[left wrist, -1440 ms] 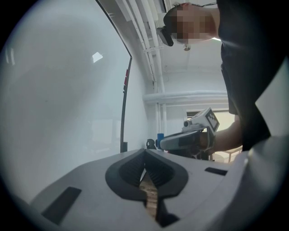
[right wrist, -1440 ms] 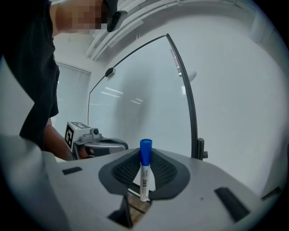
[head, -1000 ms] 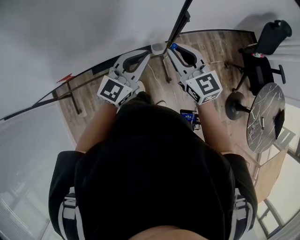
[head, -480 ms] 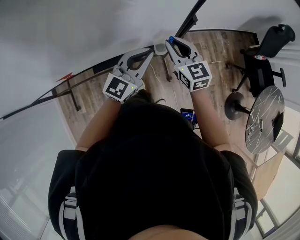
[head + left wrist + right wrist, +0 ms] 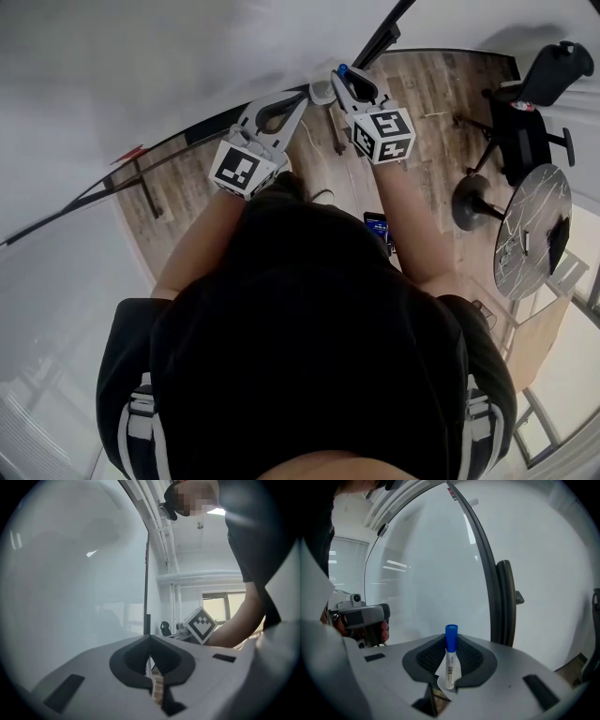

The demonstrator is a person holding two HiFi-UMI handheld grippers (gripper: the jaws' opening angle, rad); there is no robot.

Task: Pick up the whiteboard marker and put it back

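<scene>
- The right gripper (image 5: 448,666) is clamped on the marker (image 5: 450,660). It holds the white barrel low down, so the blue cap (image 5: 451,637) stands upright and free above the jaws, just in front of the whiteboard (image 5: 426,573).
- The marker looks light, stiff and smooth: a thin plastic cylinder that could roll or slip. The ribbed dark pads (image 5: 427,658) should check that. A mid-barrel grip seems safest, since a grip on the cap might pull it off.
- The left gripper (image 5: 151,660) has its jaws together with nothing between them. It also faces the whiteboard, beside the right gripper.
- Both grippers have matte grey, rounded shells.
- The whiteboard is glossy and pale, and reflects the ceiling lights. A dark, narrow frame (image 5: 485,573) edges it.
</scene>
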